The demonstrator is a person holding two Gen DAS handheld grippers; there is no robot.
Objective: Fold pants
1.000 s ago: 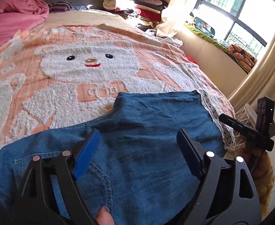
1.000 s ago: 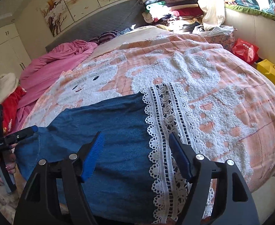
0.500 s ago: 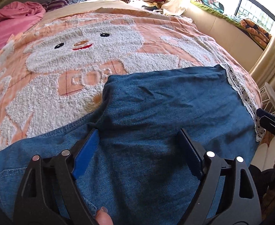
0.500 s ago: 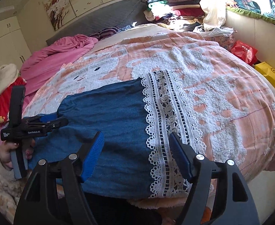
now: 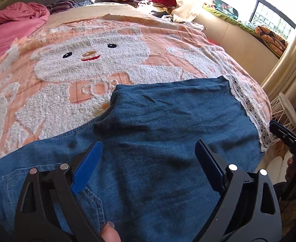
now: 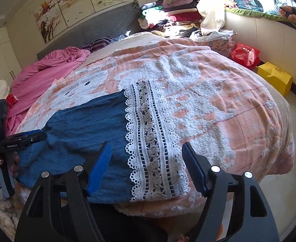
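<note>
**Inspector A:** Left gripper point(image 5: 148, 161): jaws opening, fingers spread wide, nothing pinched. The denim pants point(image 5: 158, 141) lie flat under and ahead of both fingertips, with a stitched pocket just beside the left finger.

**Inspector B:** Right gripper point(image 6: 146, 167): fingers spread, pads clear of the cloth, nothing held. The pants' white lace hem point(image 6: 152, 141) lies between and beyond the two fingers; the blue cloth runs off past the left finger.

**Inspector A:** What is beneath?

**Inspector B:** A peach bear blanket point(image 6: 218, 104) on the bed, stretching ahead of both pairs of fingers. The hem reaches the near edge of the bed. A pink quilt point(image 6: 47, 72) lies well beyond, off to the left.
</note>
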